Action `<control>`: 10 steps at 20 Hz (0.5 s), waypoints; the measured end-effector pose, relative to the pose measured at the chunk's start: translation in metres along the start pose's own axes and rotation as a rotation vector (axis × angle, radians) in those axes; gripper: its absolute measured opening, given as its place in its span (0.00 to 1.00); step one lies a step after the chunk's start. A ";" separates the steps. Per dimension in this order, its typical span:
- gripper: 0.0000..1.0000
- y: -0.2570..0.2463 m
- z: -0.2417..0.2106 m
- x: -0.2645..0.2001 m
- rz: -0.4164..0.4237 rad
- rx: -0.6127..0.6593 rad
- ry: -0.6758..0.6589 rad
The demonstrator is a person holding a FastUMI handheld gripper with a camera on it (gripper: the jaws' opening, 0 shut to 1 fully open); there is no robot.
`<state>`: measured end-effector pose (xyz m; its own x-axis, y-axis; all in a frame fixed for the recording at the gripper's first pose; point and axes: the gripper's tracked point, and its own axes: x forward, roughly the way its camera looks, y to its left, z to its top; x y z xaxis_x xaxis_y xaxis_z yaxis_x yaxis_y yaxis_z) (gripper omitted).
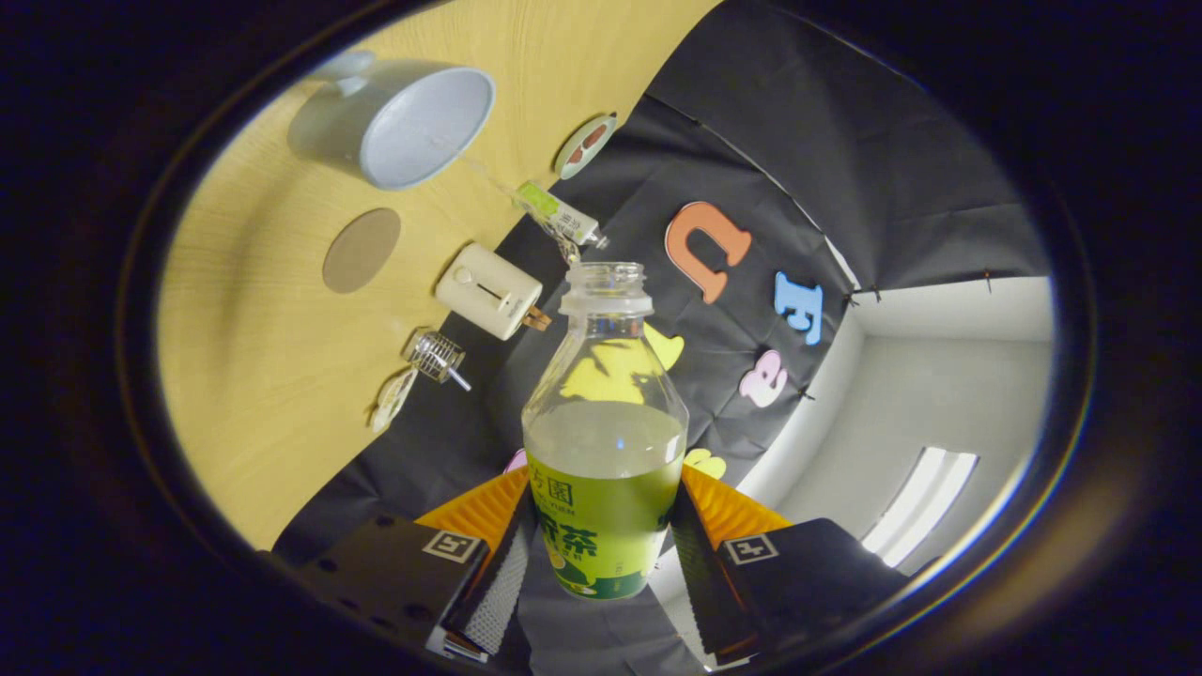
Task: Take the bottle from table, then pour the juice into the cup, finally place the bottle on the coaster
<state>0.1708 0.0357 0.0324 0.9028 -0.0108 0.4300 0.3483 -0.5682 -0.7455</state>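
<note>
Keep the wrist roll slow and steady: the view is rolled against the table (254, 376), which suggests you are mid-tilt toward the pour or coming back from it. Bring the open neck over the cup (413, 122), which lies beyond the fingers on the table, with its mouth facing the camera. Aim at the centre of the rim, since the bottle is uncapped and the juice level sits about halfway up.

The round coaster (362, 249) lies on the table just this side of the cup; reserve it for the final placement. A small white appliance (488, 291) and a wire whisk-like item (437, 357) lie near it, so route clear of both.

The bottle (606, 441) stands between the fingers, label forward. The gripper (601, 549) is closed to a narrow span, both fingers pressing the bottle's lower body. Maintain that grip pressure throughout.
</note>
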 end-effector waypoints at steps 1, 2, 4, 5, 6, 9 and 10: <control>0.79 -0.002 0.001 -0.001 -0.007 -0.011 -0.005; 0.79 -0.004 0.002 -0.002 -0.014 -0.022 -0.006; 0.79 -0.005 0.002 -0.003 -0.022 -0.036 0.000; 0.79 -0.005 0.002 -0.003 -0.022 -0.042 -0.002; 0.79 -0.006 0.002 -0.003 -0.027 -0.049 -0.005; 0.79 -0.011 -0.001 -0.002 -0.037 -0.081 -0.002; 0.79 -0.012 0.001 -0.002 -0.037 -0.086 -0.003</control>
<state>0.1649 0.0428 0.0397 0.8904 0.0136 0.4550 0.3587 -0.6364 -0.6829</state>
